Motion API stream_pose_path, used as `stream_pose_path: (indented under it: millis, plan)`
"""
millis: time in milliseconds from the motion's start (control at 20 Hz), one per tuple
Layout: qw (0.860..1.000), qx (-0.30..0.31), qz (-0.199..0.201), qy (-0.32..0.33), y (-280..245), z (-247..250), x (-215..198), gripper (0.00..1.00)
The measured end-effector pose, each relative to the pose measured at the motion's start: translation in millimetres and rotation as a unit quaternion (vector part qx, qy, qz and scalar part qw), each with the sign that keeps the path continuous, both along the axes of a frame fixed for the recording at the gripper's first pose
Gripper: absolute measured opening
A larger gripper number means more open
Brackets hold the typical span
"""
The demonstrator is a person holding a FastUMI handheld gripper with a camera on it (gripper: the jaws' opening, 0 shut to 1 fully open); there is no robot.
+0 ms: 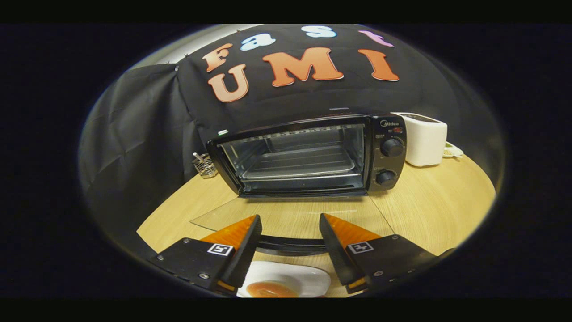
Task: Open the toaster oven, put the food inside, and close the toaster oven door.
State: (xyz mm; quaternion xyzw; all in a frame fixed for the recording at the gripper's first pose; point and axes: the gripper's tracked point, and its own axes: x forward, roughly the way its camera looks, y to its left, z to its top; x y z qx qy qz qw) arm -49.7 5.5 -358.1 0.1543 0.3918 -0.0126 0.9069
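A black toaster oven stands on the wooden table, beyond my fingers. Its glass door lies folded down flat toward me, and the door's dark handle shows between my fingertips. Inside the oven a wire rack is bare. Two knobs sit on its right panel. My gripper is open, with nothing pressed between its fingers. Under the fingers, close to me, a white plate holds a round brownish piece of food.
A white appliance stands right of the oven, with a small white dish beside it. A wire holder with utensils sits left of the oven by the black cloth wall.
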Motion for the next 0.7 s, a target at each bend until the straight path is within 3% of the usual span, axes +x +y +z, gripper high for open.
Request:
stream_pose_path:
  millis: [250, 550, 700]
  plan:
    - [0.998, -0.004, 0.014, 0.058, 2.3, -34.4, -20.1, 0.75]
    - [0.998, 0.02, 0.026, 0.045, 5.1, -21.7, -31.0, 0.74]
    - [0.998, 0.024, 0.044, 0.029, 7.8, -9.1, -48.6, 0.8]
